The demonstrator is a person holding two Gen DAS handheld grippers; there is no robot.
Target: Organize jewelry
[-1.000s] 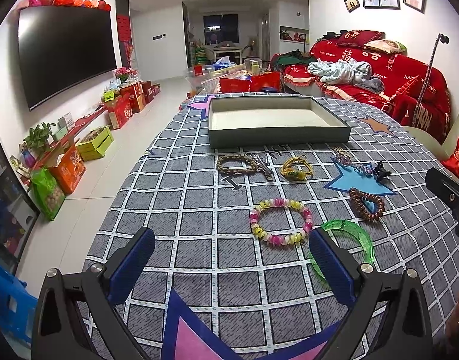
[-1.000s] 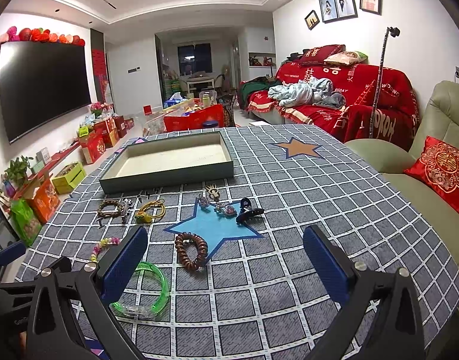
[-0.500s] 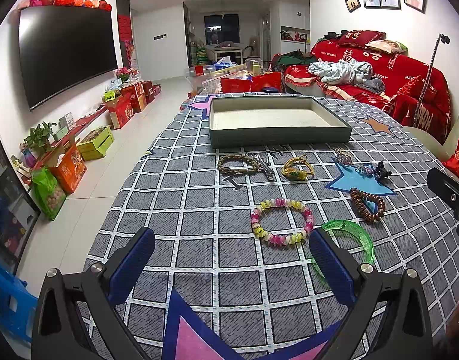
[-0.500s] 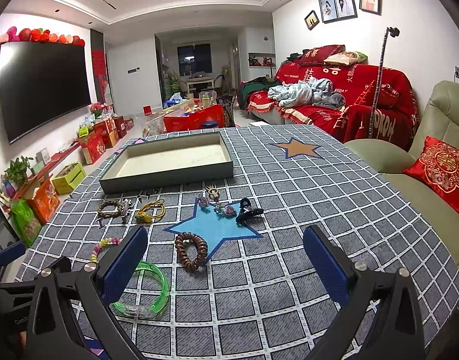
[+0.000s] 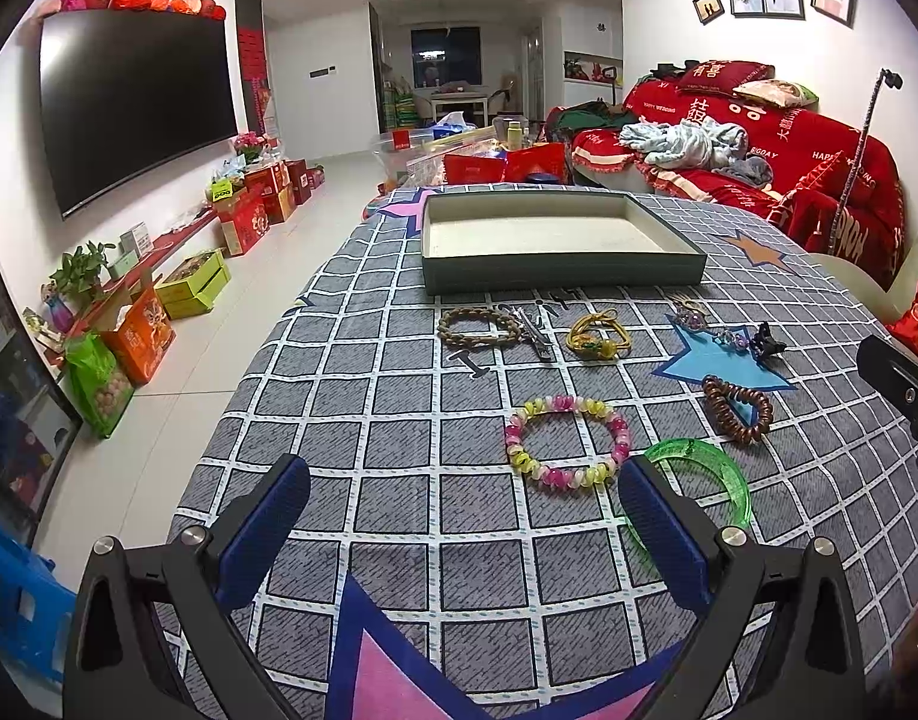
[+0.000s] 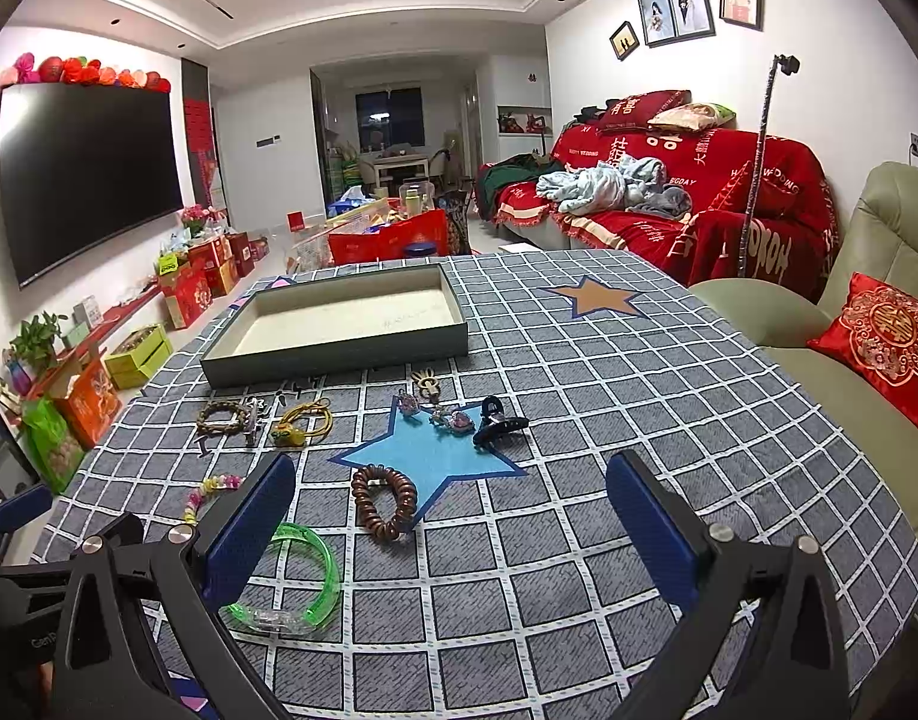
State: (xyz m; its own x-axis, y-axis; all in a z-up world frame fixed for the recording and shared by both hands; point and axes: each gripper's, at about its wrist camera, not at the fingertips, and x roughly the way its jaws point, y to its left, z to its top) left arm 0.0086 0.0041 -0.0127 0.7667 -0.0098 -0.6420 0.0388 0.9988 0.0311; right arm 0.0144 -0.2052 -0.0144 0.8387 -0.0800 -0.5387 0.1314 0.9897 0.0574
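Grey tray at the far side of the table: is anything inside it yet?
Nothing shows inside the grey tray: its pale floor looks bare in both views. The near wall hides a thin strip of floor just behind it. All the jewelry, including the beaded bracelet, lies on the tablecloth.

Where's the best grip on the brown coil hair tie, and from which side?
Brown coil hair tie lies flat, apart from the other pieces, partly on the blue star. Probably best: come straight down with the right gripper, open and nearest it, one finger inside the loop and one outside, pinching the near arc. The band is thick and springy, so a rim pinch should hold; a side approach would just push it.
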